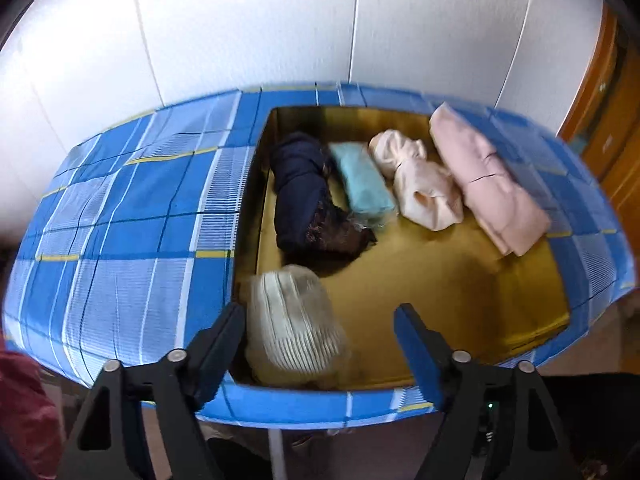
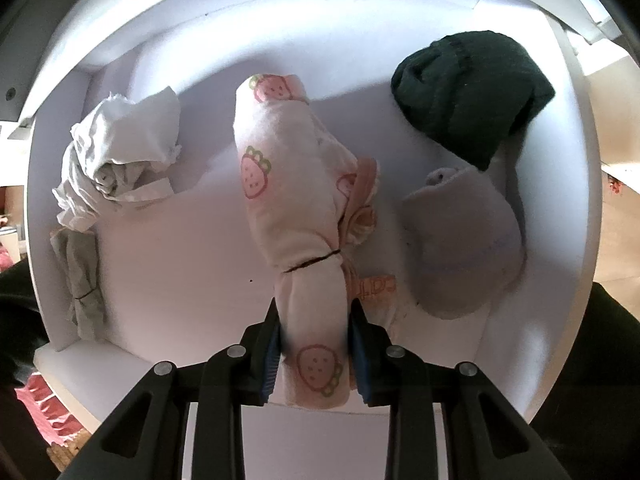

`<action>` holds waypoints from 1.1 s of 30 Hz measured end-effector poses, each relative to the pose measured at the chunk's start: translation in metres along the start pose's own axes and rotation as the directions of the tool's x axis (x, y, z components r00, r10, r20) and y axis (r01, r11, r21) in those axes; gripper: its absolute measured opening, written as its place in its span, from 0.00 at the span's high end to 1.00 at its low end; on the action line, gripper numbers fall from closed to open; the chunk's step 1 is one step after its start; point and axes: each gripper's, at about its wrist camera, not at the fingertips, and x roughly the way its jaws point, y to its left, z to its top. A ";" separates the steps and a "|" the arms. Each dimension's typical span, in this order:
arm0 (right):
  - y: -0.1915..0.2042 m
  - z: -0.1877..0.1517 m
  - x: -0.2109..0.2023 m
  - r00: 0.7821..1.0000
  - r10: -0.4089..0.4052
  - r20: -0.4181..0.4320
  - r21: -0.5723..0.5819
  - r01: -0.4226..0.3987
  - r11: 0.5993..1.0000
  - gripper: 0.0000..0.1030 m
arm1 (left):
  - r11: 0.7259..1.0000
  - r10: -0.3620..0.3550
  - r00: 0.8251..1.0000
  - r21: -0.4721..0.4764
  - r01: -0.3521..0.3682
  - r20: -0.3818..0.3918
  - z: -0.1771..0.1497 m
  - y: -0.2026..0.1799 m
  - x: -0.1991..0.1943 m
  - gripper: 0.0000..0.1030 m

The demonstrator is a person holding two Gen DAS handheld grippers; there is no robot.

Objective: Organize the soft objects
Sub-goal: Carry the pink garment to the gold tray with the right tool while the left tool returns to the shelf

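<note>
Left wrist view: the left gripper (image 1: 320, 344) stands with jaws spread and nothing pressed between them; the cream ribbed knit roll (image 1: 294, 320) lies between and just beyond the fingers, in the lower left corner of the mustard-yellow open tray (image 1: 460, 280). The roll appears free of the pads, though blur makes contact hard to judge. Along the tray's upper part lie a navy fabric roll (image 1: 298, 188), a teal folded cloth (image 1: 366, 184), a beige bundled garment (image 1: 420, 184) and a pink folded cloth (image 1: 488, 180) overhanging the right rim onto the blue plaid cover (image 1: 120, 208). Risk: the overhanging cloth may slide out. Right wrist view: the right gripper (image 2: 316, 352) is clenched on the white strawberry-print cloth roll (image 2: 296, 200), at centre of the white bin (image 2: 180, 260). Risk: the soft roll, bound by one thin band, may sag or unroll if gripped only at its end.
</note>
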 end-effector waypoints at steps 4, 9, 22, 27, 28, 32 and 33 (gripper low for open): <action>-0.004 -0.004 -0.008 1.000 0.018 0.016 0.004 -0.018 1.000 0.72 | 1.000 -0.027 0.996 0.016 0.026 0.090 -0.033 -0.014 -0.019 0.21; -0.005 -0.011 -0.018 0.999 0.029 0.036 -0.004 -0.029 1.000 0.72 | 0.992 -0.012 0.977 0.121 -0.014 0.212 -0.090 -0.047 -0.023 0.10; -0.013 -0.015 -0.032 0.996 0.050 0.073 0.016 -0.052 0.999 0.72 | 0.975 -0.059 0.963 0.193 0.112 -0.264 -0.173 -0.088 0.111 0.10; -0.018 -0.019 -0.046 0.993 0.068 0.095 0.024 -0.070 0.997 0.72 | 0.982 -0.002 0.926 0.173 0.073 -0.378 -0.188 -0.084 0.145 0.11; -0.019 -0.020 -0.050 0.993 0.069 0.100 0.025 -0.072 0.997 0.72 | 0.983 -0.002 0.924 0.169 0.073 -0.382 -0.188 -0.084 0.148 0.11; -0.020 -0.028 -0.063 0.988 0.088 0.123 0.022 -0.091 0.996 0.72 | 0.981 -0.004 0.916 0.177 0.082 -0.402 -0.188 -0.089 0.155 0.11; -0.020 -0.031 -0.068 0.987 0.096 0.129 0.022 -0.100 0.995 0.72 | 0.978 0.002 0.914 0.191 0.083 -0.406 -0.188 -0.092 0.156 0.11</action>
